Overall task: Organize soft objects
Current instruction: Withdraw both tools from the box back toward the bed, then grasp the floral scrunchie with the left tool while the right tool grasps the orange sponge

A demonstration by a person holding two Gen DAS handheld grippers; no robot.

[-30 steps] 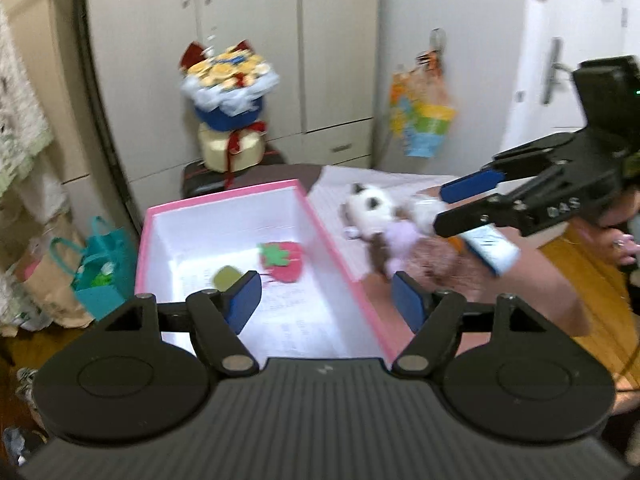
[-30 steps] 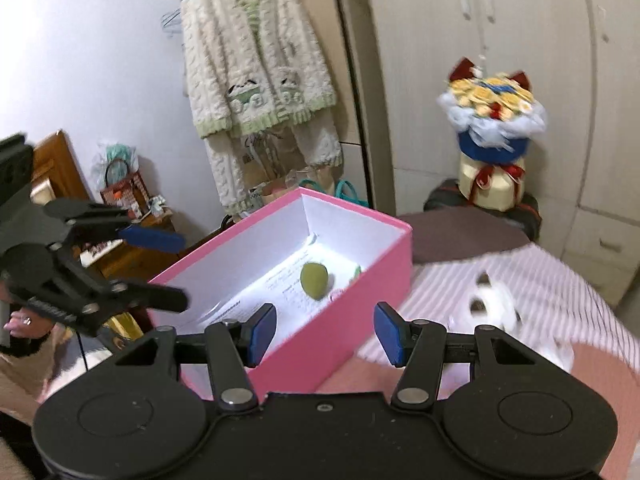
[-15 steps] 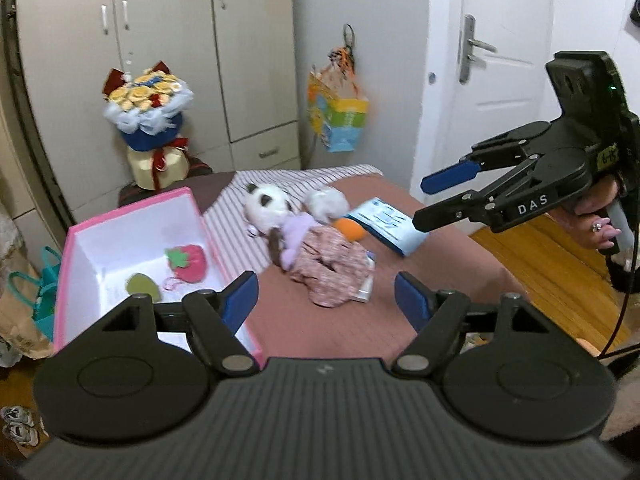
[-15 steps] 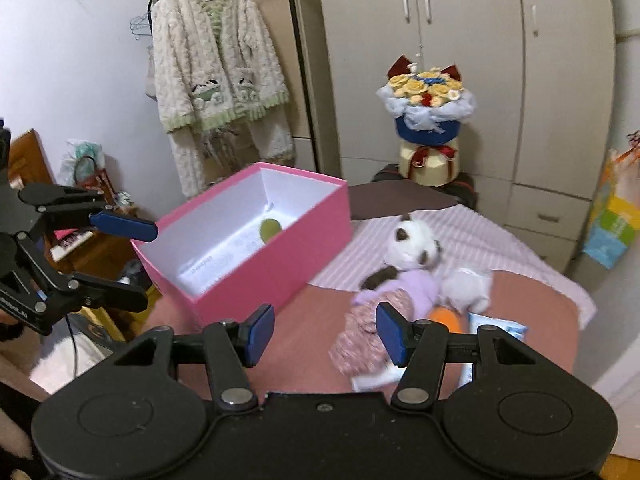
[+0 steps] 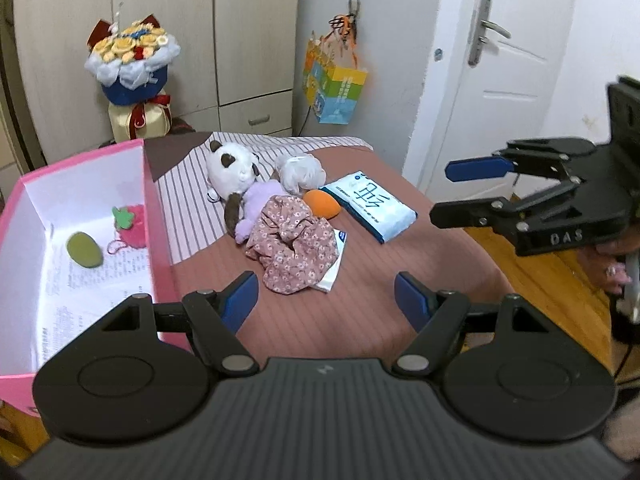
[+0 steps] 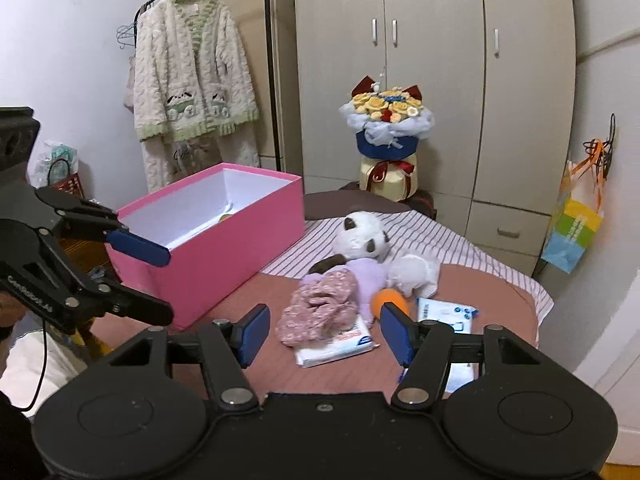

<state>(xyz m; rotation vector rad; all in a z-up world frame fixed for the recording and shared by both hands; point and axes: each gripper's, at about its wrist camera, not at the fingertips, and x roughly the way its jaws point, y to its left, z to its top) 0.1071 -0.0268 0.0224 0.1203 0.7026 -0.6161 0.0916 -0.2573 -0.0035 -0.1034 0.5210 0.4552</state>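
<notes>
While both tools hang above the bed, much of it lies behind their black bodies.
Bed (image 5: 360,312): brown and striped cover; near edge hidden by the tool housings in both views.
Pink box (image 6: 224,256): stands on the bed beside the toy pile, open on top; its near corner is cut off in the left wrist view.
Box contents: a green oval piece (image 5: 84,249) and a red strawberry toy (image 5: 132,226) on printed paper; from the right wrist view the wall hides nearly all of it.
Panda plush (image 5: 234,172): lies by the box, its lower body under a floral cloth (image 5: 294,250).
White fluffy toy (image 5: 300,172): touches the panda.
Tissue pack (image 5: 368,206): flat, just beside an orange piece (image 5: 322,203), itself half covered.
Second pack (image 6: 336,346): mostly under the cloth, print unreadable.
Left tool (image 5: 326,302): jaws apart, nothing between.
Right tool (image 6: 324,330): jaws apart and have just been opening, empty.
</notes>
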